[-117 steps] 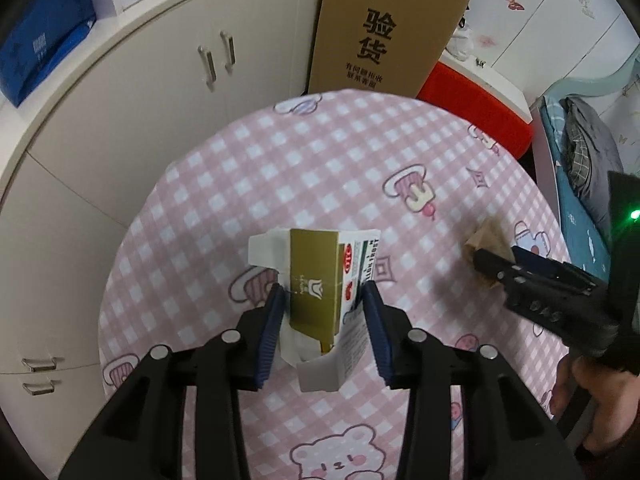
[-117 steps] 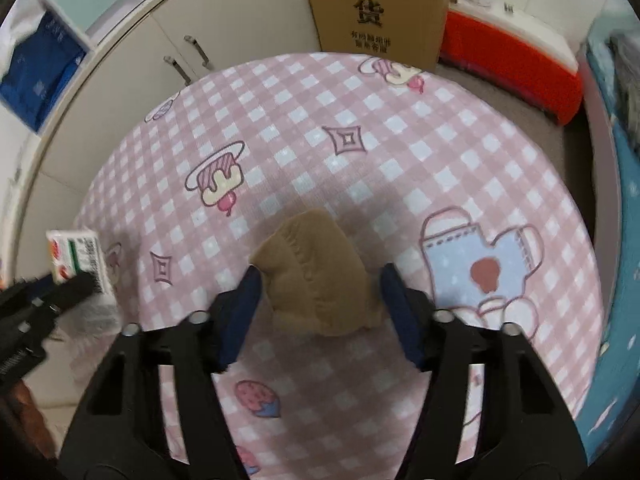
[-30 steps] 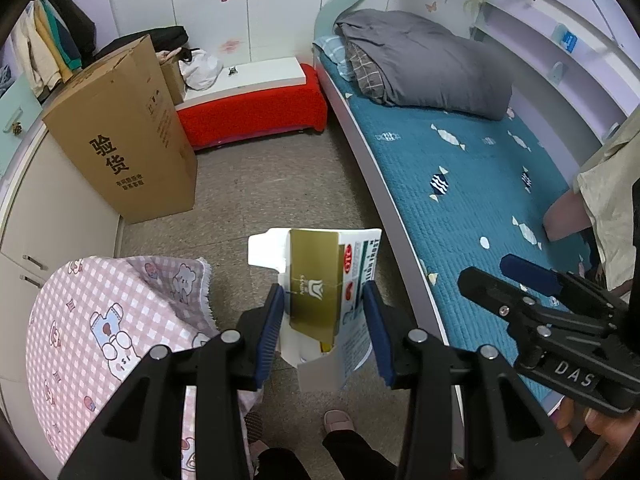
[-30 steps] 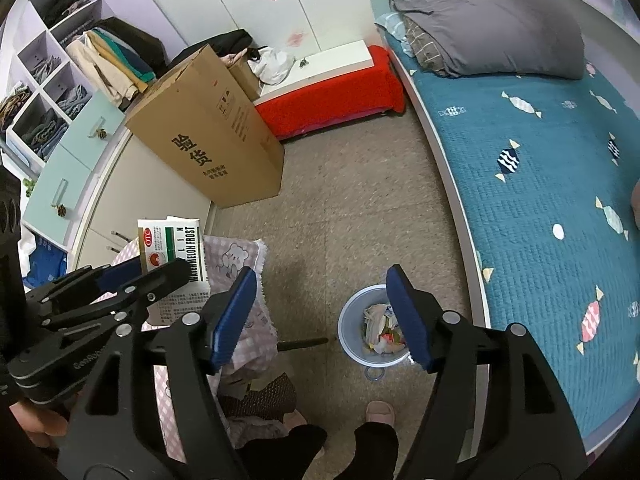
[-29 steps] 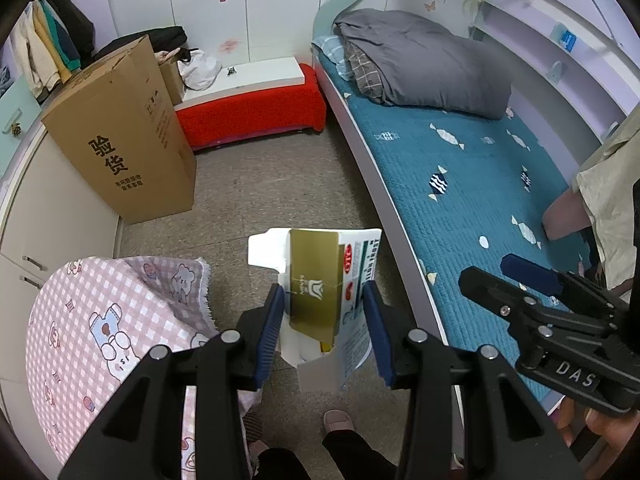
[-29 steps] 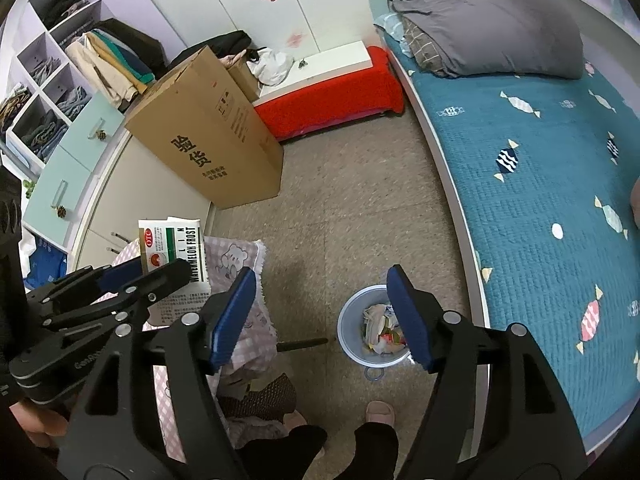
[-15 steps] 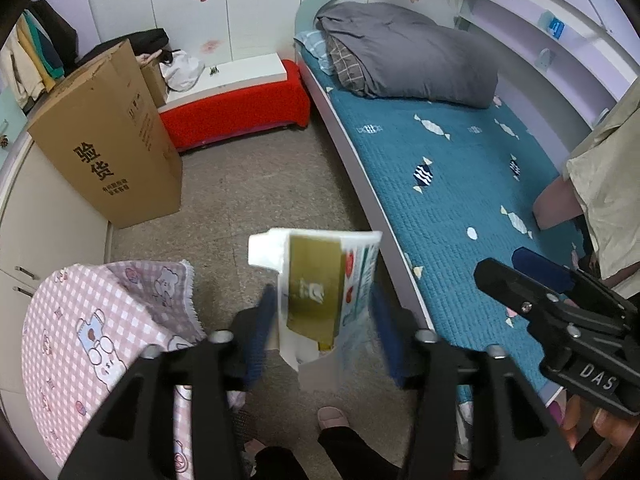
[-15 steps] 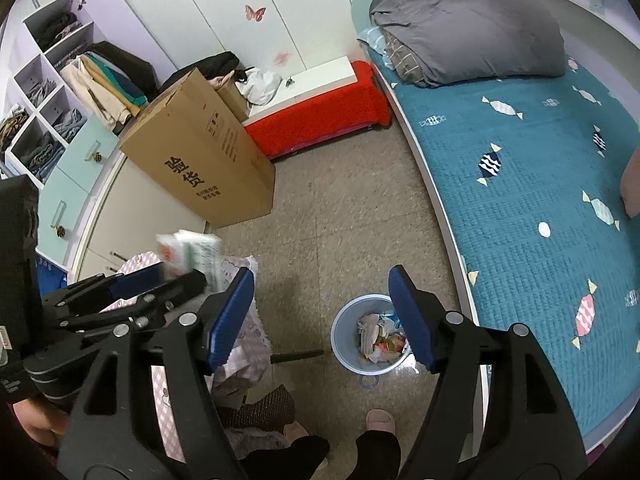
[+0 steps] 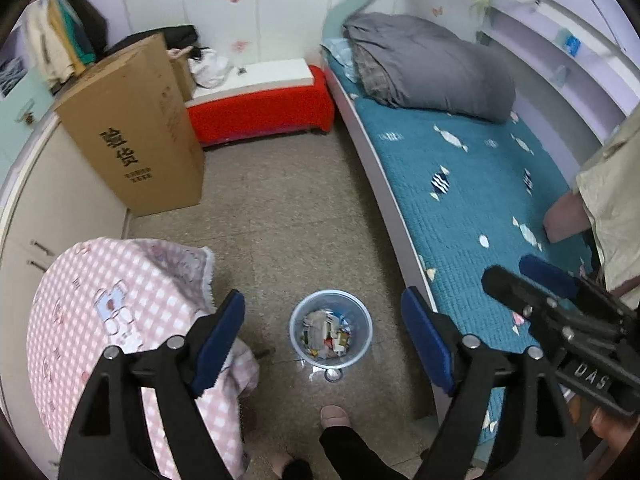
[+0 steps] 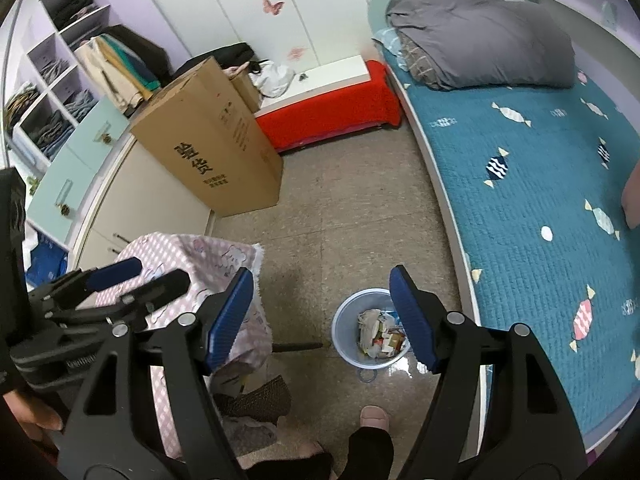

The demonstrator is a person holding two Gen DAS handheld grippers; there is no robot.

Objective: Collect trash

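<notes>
A pale blue trash bin (image 9: 331, 326) stands on the floor, holding several pieces of paper and packaging; it also shows in the right wrist view (image 10: 370, 330). My left gripper (image 9: 323, 338) is open and empty, high above the bin, with the bin between its fingers. My right gripper (image 10: 322, 316) is open and empty, also high above the floor, with the bin by its right finger. Each gripper shows in the other's view: the right one at the right edge (image 9: 520, 276), the left one at the left (image 10: 138, 278).
The round table with the pink checked cloth (image 9: 100, 300) is at lower left. A tall cardboard box (image 9: 136, 128) stands by the cabinets. A bed with a teal cover (image 9: 472, 184) runs along the right. A red bench (image 9: 260, 108) is at the back. My feet (image 9: 334, 416) are by the bin.
My left gripper has opened and the white and gold carton it held is gone from it. The bin now shows between its fingers. The right gripper stays open and empty.
</notes>
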